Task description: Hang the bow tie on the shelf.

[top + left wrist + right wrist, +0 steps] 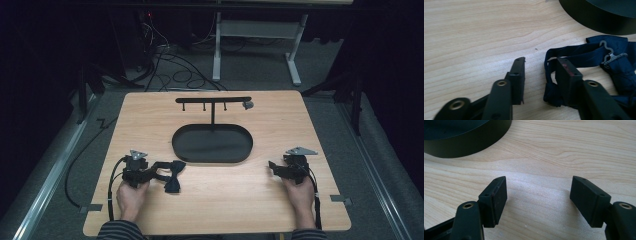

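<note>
From the high view, a wooden counter carries a black oval tray at its middle, with a black T-shaped stand rising from the tray's far edge. Near the tray's left end lies a dark blue bow tie. The left claw, held in the person's left hand, reaches toward the tray's left end and meets the bow tie's strap. The right claw, held in the right hand, rests off the tray's right end, well apart from the bow tie.

In the left gripper view, the left claw stands released, its jaws spread. The bow tie lies on the counter just short of the tray; its strap loops around the right-hand jaw, touching it, and a small metal clasp shows on the fabric. The other jaw rests on bare wood.

In the right gripper view, the right claw is likewise released, jaws wide apart over bare counter, with the tray's wall at the upper left.
</note>
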`<state>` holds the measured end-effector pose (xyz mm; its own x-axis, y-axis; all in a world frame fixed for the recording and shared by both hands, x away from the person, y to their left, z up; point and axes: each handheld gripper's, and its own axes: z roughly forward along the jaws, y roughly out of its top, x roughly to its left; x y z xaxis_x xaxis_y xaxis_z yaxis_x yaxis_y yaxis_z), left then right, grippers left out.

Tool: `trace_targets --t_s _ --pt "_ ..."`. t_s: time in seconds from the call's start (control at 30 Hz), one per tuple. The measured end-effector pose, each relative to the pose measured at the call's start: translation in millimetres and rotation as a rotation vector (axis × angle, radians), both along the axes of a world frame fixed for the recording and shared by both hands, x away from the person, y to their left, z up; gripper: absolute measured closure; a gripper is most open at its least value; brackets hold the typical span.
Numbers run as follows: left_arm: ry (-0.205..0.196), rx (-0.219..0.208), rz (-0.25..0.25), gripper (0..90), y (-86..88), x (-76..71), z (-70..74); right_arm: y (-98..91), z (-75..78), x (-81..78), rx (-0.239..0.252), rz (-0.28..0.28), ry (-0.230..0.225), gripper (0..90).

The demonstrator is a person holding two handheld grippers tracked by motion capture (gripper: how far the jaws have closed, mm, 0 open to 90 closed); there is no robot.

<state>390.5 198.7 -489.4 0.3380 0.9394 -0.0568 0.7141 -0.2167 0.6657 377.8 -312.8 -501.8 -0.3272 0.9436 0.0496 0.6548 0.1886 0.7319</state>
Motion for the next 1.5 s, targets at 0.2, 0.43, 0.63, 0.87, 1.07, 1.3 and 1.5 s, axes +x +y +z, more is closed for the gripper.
trace_targets --t_s 0.2,0.43,0.63,0.87,1.07,1.3,1.5 --pt "0.007 0.005 -0.046 78.0 -1.4 -0.1 -2.8 0.1 0.1 -0.1 -0.002 0.0 0.001 31.2" --pt "0.016 -0.008 -0.078 85.2 -1.0 0.2 -2.8 0.1 0.1 -0.1 -0.002 0.0 0.001 31.2" --pt "-0.009 -0.045 -0.116 86.1 -1.1 -2.8 3.4 0.1 0.1 -0.1 -0.002 0.0 0.001 31.2" --pt "-0.055 -0.057 -0.122 86.7 -1.9 -4.8 19.8 0.2 0.1 -0.2 -0.002 0.0 0.002 31.2" --pt "-0.071 -0.114 -0.151 87.0 -3.8 -4.6 34.2 -0.1 0.0 -0.1 0.002 0.001 0.0 31.2" --pt "-0.109 -0.201 -0.175 87.1 -3.5 -0.9 53.8 0.1 0.1 -0.3 0.0 0.002 0.002 31.2" --pt "-0.131 -0.18 -0.191 87.2 -6.6 0.5 61.7 0.2 0.1 -0.4 0.0 0.002 0.002 31.2"
